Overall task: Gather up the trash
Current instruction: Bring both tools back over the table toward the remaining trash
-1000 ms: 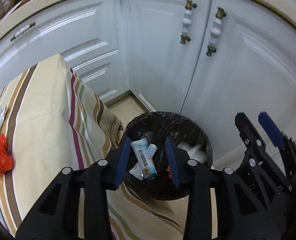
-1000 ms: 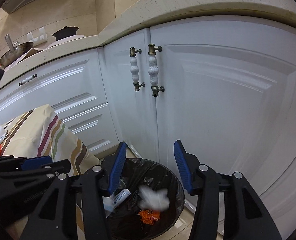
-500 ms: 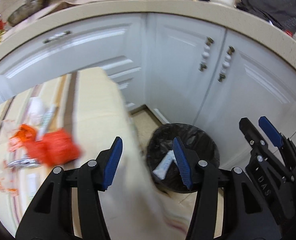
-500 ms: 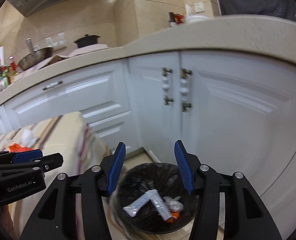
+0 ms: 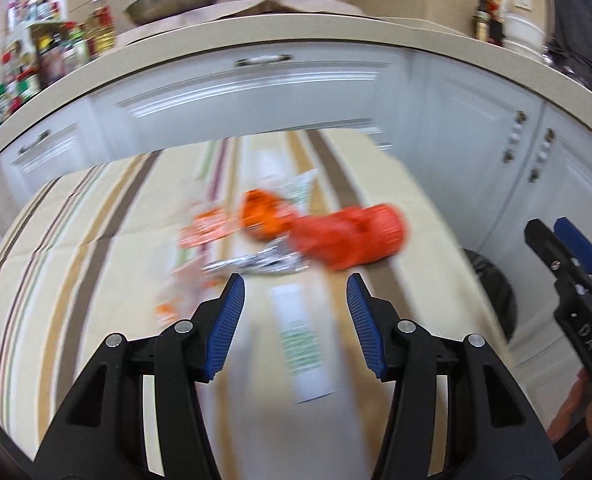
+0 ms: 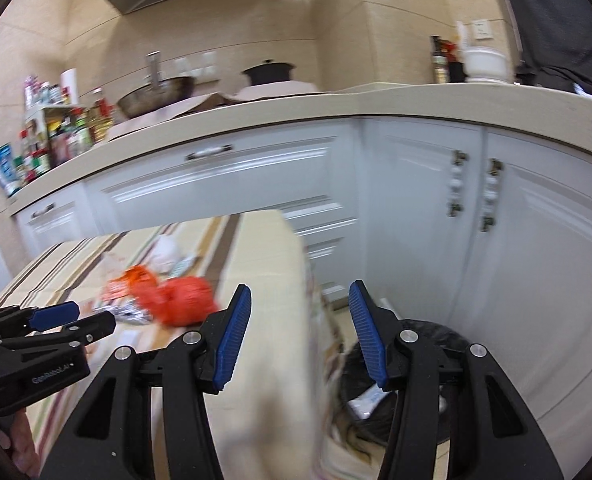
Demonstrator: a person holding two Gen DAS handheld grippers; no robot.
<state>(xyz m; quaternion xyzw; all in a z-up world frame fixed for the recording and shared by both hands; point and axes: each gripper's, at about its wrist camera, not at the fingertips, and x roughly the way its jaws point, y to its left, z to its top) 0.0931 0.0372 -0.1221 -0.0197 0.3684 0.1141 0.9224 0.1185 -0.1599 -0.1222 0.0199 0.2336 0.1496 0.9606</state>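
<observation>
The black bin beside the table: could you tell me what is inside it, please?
In the right wrist view, the bin shows a whitish wrapper on its black liner. The right gripper and the tablecloth hide the rest.

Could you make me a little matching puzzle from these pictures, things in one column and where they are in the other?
Things:
1. crumpled red-orange plastic bag
2. black-lined round trash bin
3. dark lidded cooking pot
4. white tube with green print

Places:
A. on the stove, on the kitchen counter
B. on the floor beside the striped tablecloth
C. on the tablecloth, between the left tongs' blue pads
D. on the tablecloth, near its far right corner

Pairs: 1-D, 2-B, 3-A, 4-C
</observation>
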